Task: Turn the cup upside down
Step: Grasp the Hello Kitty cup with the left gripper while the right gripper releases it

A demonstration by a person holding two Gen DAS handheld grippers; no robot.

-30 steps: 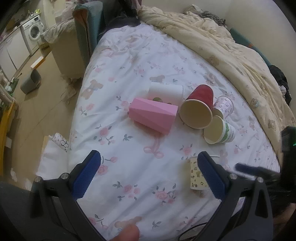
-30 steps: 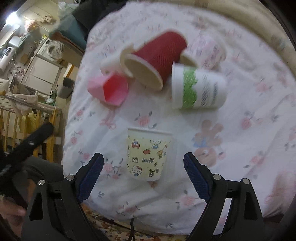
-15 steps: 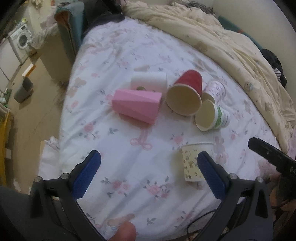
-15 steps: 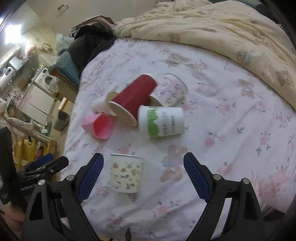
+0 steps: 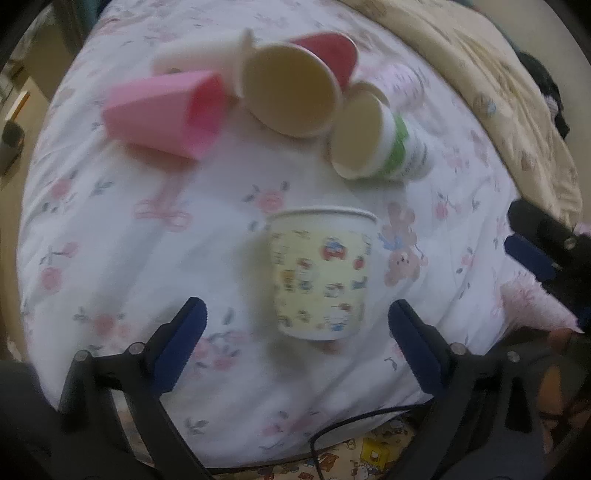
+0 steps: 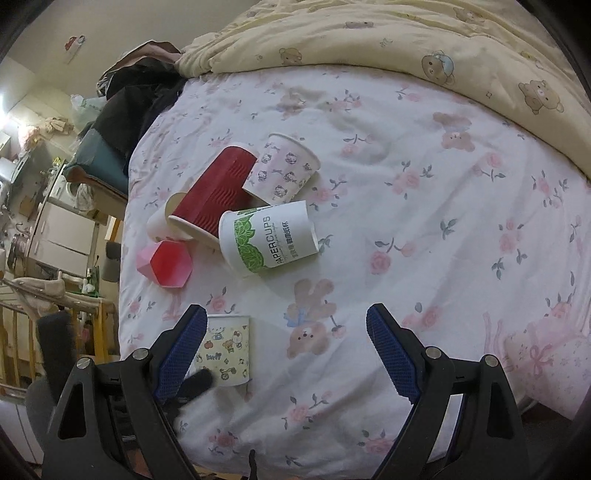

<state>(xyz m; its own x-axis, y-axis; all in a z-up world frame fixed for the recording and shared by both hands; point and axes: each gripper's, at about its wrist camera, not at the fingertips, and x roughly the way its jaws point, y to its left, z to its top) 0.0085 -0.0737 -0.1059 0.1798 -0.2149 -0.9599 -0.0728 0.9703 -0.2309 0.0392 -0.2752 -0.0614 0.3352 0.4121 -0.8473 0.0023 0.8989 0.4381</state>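
Note:
A yellow cartoon-print paper cup (image 5: 319, 273) stands upright on the floral bedsheet, rim up. My left gripper (image 5: 295, 325) is open, its blue fingers wide on either side of the cup's base, not touching it. The same cup (image 6: 225, 354) shows in the right wrist view at lower left, partly behind that gripper's left finger. My right gripper (image 6: 286, 332) is open and empty, over bare sheet to the right of the cup. The right gripper also shows at the right edge of the left wrist view (image 5: 532, 254).
Behind the cup lies a cluster of tipped cups: a pink faceted cup (image 5: 166, 114), a red ribbed cup (image 6: 218, 199), a white cup with green print (image 6: 269, 240), a pink-print cup (image 6: 284, 170) and a plain white cup (image 5: 207, 55). A cream quilt (image 6: 406, 33) covers the far side.
My left gripper has moved forward and right, so the yellow cup now sits between its fingers. My right gripper has drawn back and right, with the cup now at its left finger.

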